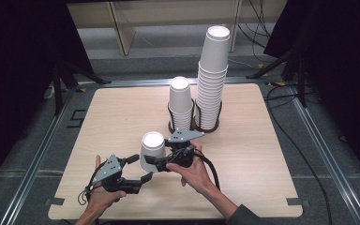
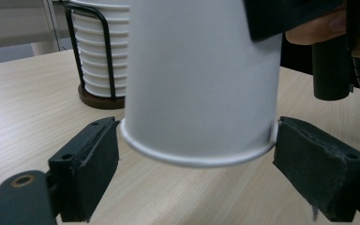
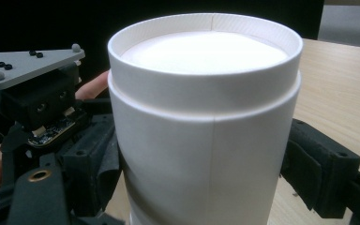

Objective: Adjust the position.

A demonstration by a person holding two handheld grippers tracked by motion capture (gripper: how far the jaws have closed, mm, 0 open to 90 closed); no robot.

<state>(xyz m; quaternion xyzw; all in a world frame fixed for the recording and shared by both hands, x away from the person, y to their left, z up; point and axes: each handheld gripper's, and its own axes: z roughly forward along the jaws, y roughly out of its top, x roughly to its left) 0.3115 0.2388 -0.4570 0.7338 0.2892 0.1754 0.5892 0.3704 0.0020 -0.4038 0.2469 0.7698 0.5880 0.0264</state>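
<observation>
Between the right gripper [image 1: 155, 165] pads sits an upside-down paper cup [image 1: 152, 151], pinched at its wall so it hangs tilted off the table; left gripper [image 1: 140, 169] straddles the rim below, barely touching, probably steadying; cup stacks [image 1: 213, 79] farther back

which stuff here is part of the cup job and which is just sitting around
In the job: upside-down paper cup, right gripper clamped on it, left gripper at its rim, short cup stack, tall cup stack.

Just around: table, cables.
</observation>
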